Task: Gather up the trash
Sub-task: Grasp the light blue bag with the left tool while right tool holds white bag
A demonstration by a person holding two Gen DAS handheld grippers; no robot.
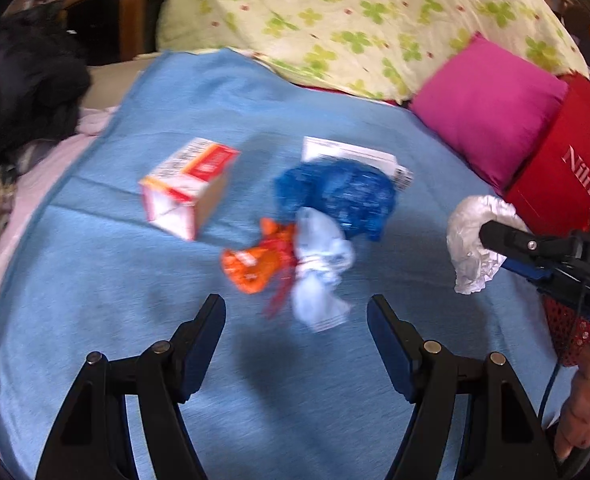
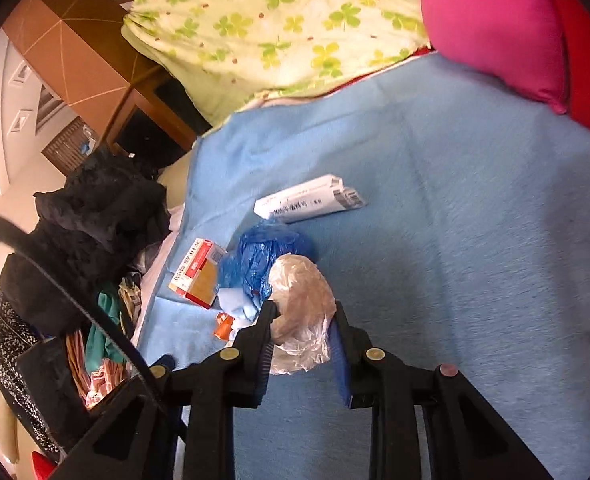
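Trash lies on a blue sheet (image 1: 107,292): an orange wrapper (image 1: 251,266), a pale knotted wrapper (image 1: 321,264), a crumpled blue bag (image 1: 335,192), an orange-and-white carton (image 1: 187,186) and a flat white box (image 1: 351,154). My left gripper (image 1: 297,304) is open just short of the two wrappers, with nothing between its fingers. My right gripper (image 2: 303,306) is shut on a crumpled clear plastic bag (image 2: 299,280), lifted off the sheet. The left wrist view shows that same bag (image 1: 471,236) white, at the right, in the right gripper (image 1: 495,240). Behind it lie the blue bag (image 2: 263,256) and the carton (image 2: 197,276).
A magenta cushion (image 1: 491,116) and a red bag (image 1: 559,176) border the sheet on the right. A clover-print quilt (image 1: 355,20) lies at the back. Dark clothes (image 1: 19,88) are heaped at the left. A person's hand (image 1: 583,400) shows at the lower right.
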